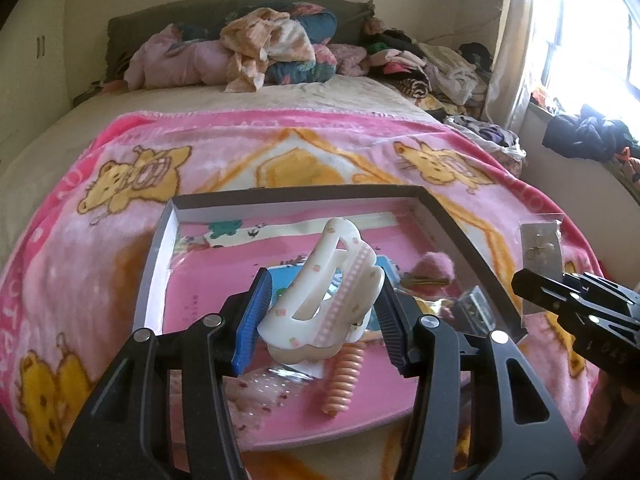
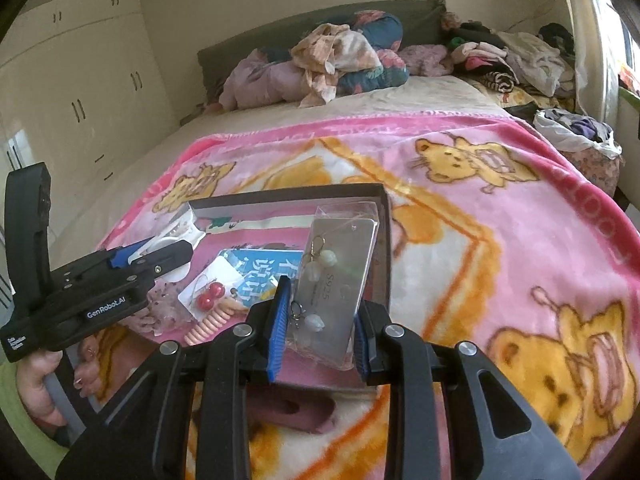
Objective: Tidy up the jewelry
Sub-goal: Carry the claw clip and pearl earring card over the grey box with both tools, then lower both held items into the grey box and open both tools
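Observation:
My left gripper [image 1: 320, 320] is shut on a white hair claw clip [image 1: 324, 292] with small flowers and holds it above the open box [image 1: 158, 256]. My right gripper [image 2: 320, 332] is shut on a clear packet with an earring card [image 2: 340, 280] carrying pearl earrings, over the box's right side [image 2: 386, 240]. Inside the box lie red ball earrings on a card [image 2: 208, 294], a peach spiral hair tie [image 2: 212, 322], a blue card [image 2: 264, 272] and a pink fluffy item [image 1: 434, 266]. The left gripper also shows in the right wrist view [image 2: 160, 256].
The box sits on a pink bear-print blanket [image 2: 500, 240] on a bed. Pillows and piled clothes [image 1: 260, 52] lie at the headboard. A window [image 1: 592, 32] is at the right, wardrobes [image 2: 80, 80] at the left. A pink object [image 2: 296, 410] lies near my right gripper.

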Action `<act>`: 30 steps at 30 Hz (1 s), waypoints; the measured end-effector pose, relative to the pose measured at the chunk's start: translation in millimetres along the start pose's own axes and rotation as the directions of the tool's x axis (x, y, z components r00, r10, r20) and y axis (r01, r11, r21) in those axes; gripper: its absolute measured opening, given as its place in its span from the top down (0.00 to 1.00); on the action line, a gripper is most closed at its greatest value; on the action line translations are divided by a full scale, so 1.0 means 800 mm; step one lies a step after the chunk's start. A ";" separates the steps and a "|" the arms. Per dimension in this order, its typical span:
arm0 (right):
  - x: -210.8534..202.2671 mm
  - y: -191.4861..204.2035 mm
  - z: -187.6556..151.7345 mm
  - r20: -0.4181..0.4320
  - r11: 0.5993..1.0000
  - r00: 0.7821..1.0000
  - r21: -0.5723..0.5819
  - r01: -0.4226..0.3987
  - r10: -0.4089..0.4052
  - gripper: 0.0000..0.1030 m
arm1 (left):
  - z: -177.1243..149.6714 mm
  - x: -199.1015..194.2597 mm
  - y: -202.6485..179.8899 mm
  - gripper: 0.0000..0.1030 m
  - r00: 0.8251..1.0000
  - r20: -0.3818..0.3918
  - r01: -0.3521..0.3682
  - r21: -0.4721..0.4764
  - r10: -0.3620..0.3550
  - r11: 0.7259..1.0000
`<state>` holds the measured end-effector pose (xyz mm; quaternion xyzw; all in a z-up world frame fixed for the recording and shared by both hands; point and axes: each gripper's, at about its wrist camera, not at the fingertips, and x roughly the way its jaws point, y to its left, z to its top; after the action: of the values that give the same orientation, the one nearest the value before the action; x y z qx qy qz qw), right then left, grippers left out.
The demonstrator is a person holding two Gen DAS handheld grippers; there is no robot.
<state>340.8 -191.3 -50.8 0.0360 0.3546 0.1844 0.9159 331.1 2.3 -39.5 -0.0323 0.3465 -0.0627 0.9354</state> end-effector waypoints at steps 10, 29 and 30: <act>0.038 0.007 0.003 -0.039 1.000 0.999 -0.012 0.005 -0.005 0.74 | -0.003 0.019 0.019 0.59 1.000 -0.026 -0.004 -0.030 0.003 1.000; 0.044 0.029 -0.005 -0.029 0.999 0.999 -0.046 0.018 -0.020 0.42 | -0.021 0.019 0.036 0.45 1.000 -0.031 -0.004 -0.065 0.002 0.998; 0.037 0.028 -0.005 -0.012 0.999 1.000 -0.041 0.026 -0.027 0.34 | -0.021 0.017 0.037 0.44 1.000 -0.026 -0.005 -0.066 0.003 0.998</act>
<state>351.4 -159.9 -68.5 0.0116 0.3571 0.1795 0.9166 332.9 29.3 -64.2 -0.0618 0.3606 -0.0496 0.9293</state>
